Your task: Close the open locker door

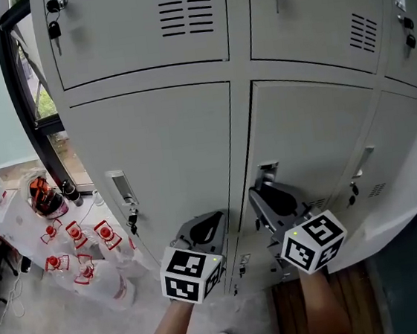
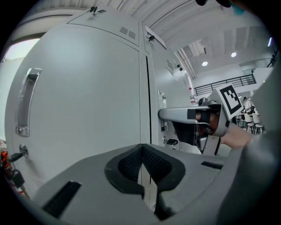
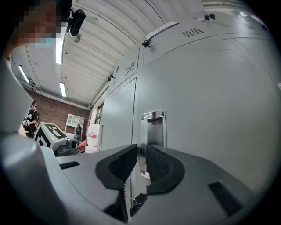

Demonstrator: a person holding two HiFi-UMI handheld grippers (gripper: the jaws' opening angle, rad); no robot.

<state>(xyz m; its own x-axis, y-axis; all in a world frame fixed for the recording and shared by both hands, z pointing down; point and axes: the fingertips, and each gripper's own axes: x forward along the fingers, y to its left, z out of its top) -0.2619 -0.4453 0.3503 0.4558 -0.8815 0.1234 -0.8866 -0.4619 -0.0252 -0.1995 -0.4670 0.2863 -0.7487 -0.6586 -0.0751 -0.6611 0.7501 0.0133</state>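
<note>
- Right now my right gripper [image 1: 263, 197] is held level against the locker door [image 1: 310, 136], the middle one of the lower row
- Its own view shows the jaws a narrow slit apart, with no pad pressing on anything; the door's recessed handle [image 3: 153, 132] and the door's left edge show through the slit
- From the head view that door has a dark line down its left edge [image 1: 241, 174] and sits almost in line with its neighbours; I cannot tell whether it is fully home
- My left gripper [image 1: 210, 222] is just beside the right one, pointing at the strip between the lower left door [image 1: 155, 154] and the task door
- In its own view the left jaws meet at their tips and hold nothing; the grey door face fills the space past them
- That view also catches the lower left door's pull handle [image 2: 26, 105] with a key [image 2: 16, 156] hanging below it
- Clear bottles with red caps [image 1: 76, 252] are clustered on the floor to the left, near the window frame [image 1: 16, 87]
</note>
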